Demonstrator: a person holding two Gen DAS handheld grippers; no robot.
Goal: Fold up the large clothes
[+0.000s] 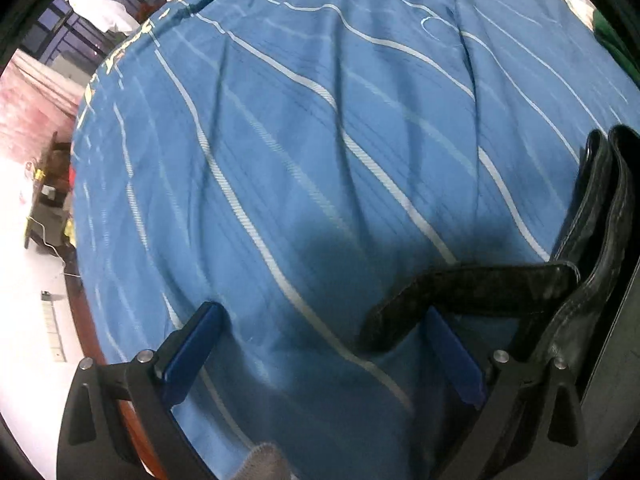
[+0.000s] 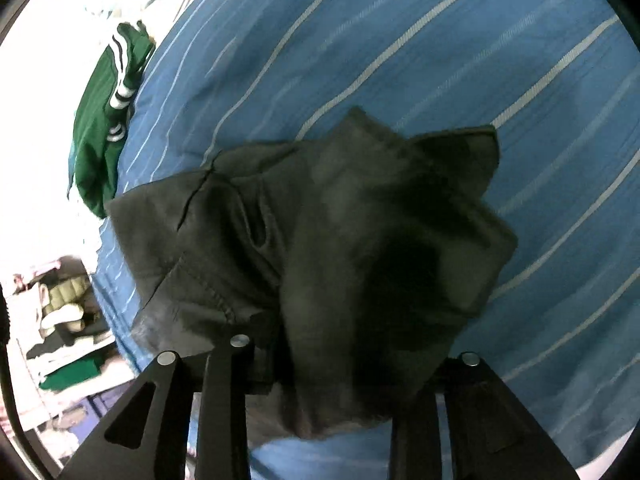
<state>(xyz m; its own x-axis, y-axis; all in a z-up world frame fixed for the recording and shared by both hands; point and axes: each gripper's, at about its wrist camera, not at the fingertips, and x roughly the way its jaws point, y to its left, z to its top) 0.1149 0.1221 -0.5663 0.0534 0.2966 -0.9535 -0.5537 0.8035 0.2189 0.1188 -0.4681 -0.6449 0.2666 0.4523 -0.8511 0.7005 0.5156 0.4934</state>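
Note:
A dark grey garment (image 2: 320, 232) lies bunched on the blue striped bedsheet (image 2: 440, 60). It drapes over my right gripper (image 2: 340, 380) and hides the fingertips, so the grip cannot be seen. In the left wrist view, my left gripper (image 1: 320, 344) is open above the bedsheet (image 1: 300, 140). Its blue fingers (image 1: 192, 352) stand wide apart. A black part of the garment (image 1: 480, 292) lies across the right finger, with more black fabric (image 1: 600, 240) at the right edge.
A green garment with white stripes (image 2: 100, 128) lies at the bed's left edge. The bed's edge (image 1: 86, 96) and bright floor (image 1: 32, 320) are on the left. Shelves with folded clothes (image 2: 68, 340) stand below the bed.

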